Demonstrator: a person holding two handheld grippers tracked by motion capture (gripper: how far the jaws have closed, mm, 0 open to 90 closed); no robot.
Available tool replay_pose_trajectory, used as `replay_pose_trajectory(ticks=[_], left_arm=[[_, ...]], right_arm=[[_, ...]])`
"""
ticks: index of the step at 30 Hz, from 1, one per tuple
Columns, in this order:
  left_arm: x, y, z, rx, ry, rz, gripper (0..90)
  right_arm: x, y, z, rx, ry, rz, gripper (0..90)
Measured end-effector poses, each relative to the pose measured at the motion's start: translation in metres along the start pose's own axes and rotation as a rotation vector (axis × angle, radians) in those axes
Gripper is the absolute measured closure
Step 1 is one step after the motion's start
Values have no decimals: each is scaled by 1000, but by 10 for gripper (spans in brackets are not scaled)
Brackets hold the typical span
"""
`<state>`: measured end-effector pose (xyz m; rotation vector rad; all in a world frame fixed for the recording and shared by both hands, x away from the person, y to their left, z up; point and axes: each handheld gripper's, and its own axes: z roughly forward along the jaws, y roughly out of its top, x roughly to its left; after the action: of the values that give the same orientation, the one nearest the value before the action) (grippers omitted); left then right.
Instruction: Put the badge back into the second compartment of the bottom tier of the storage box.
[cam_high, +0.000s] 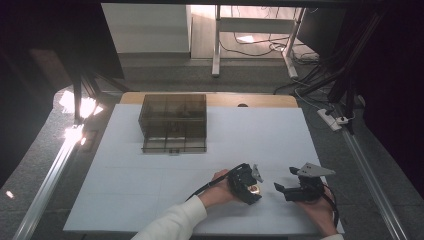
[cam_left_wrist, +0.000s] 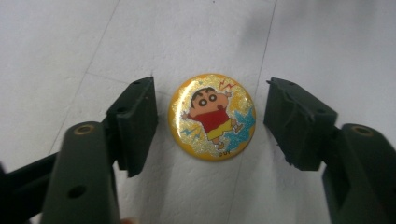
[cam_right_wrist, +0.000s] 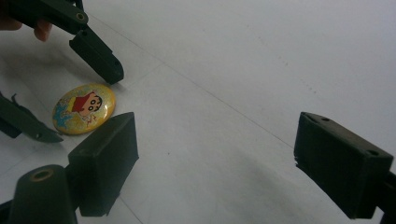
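Observation:
A round yellow glitter badge (cam_left_wrist: 212, 116) with a cartoon boy in a red shirt lies flat on the white table (cam_high: 150, 175). My left gripper (cam_left_wrist: 210, 91) points down over it, with one jaw on each side of the badge and a small gap between each pad and its rim. In the right gripper view the same badge (cam_right_wrist: 84, 108) lies between the left gripper's fingertips (cam_right_wrist: 100, 60). My right gripper (cam_right_wrist: 219, 135) hovers just right of it, jaws wide with bare table between them. From above, the left gripper (cam_high: 251, 189) and right gripper (cam_high: 286, 181) sit near the table's front edge.
A smoky, see-through drawer box (cam_high: 173, 122) stands at the back of the table, left of centre. Metal frame rails (cam_high: 50, 175) run along both sides of the table. Cables and a power strip (cam_high: 330, 119) lie on the floor at the back right.

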<state>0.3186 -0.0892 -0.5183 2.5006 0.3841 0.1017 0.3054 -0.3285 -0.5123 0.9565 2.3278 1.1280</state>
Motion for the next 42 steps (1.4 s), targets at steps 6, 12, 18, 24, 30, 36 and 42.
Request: replay_pose_trajectory(ticks=[6, 12, 18, 24, 30, 36, 42], left_arm=[[-1, 0, -1, -7, 6, 8, 464], [-1, -2, -2, -18, 6, 4, 466], [3, -5, -8, -45, 1, -19, 466], [5, -7, -15, -66, 5, -34, 466], [6, -8, -21, -85, 6, -35, 465], [7, -9, -28, -104, 6, -38, 465], [8, -11, -34, -120, 6, -41, 465]], right_arm=[[0, 0, 0, 0, 6, 0, 134], [0, 0, 0, 0, 5, 0, 134], [0, 0, 0, 0, 4, 1, 134], [0, 0, 0, 2, 3, 1, 134], [0, 0, 0, 2, 3, 1, 134], [0, 0, 0, 2, 3, 0, 134], [0, 0, 0, 9, -1, -2, 134]])
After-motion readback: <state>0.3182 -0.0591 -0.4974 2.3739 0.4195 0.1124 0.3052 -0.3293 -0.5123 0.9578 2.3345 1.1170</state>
